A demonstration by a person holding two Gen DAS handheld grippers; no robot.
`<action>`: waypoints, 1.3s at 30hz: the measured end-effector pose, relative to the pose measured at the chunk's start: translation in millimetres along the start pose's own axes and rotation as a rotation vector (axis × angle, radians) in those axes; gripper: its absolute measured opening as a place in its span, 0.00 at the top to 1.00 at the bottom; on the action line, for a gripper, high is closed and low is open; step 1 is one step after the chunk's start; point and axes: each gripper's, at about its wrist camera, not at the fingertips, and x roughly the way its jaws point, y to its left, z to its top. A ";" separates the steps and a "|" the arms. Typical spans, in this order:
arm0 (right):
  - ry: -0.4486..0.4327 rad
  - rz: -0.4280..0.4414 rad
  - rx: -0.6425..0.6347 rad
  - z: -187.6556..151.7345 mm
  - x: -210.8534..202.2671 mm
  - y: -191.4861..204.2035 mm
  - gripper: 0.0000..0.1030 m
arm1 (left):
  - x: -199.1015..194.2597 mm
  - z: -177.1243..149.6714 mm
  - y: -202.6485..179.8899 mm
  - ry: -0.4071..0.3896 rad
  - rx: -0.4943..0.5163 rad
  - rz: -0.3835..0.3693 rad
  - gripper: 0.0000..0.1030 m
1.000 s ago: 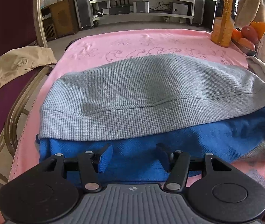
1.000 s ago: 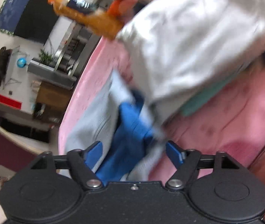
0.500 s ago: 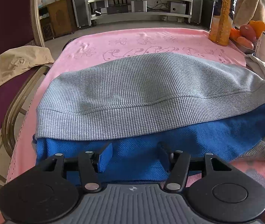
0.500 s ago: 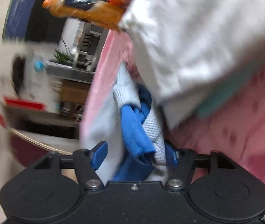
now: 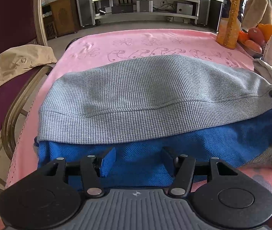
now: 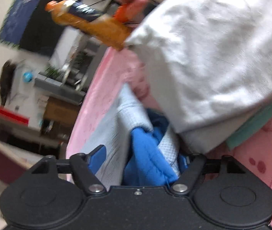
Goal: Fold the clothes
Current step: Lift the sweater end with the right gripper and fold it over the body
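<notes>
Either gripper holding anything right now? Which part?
Left gripper: open over the blue garment's near edge, gripping nothing. Right gripper: bunched grey-and-blue cloth end sits between its jaws, but they look open; no hold confirmed.

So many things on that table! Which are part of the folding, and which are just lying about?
Part of the folding:
grey and blue knit garment
left gripper
right gripper
pink cloth underneath

Lying about:
orange drink bottle
fruit
beige garment on the chair
white clothes pile

Grey-and-blue waffle-knit garment [image 5: 151,95] on flower-patterned pink cloth [image 5: 155,40]; orange bottle [image 5: 231,17].
</notes>
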 end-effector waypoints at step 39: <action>-0.073 -0.230 -1.075 -178.7 4.9 274.5 0.77 | -78.9 -6.0 200.8 -0.029 -0.296 -0.108 0.47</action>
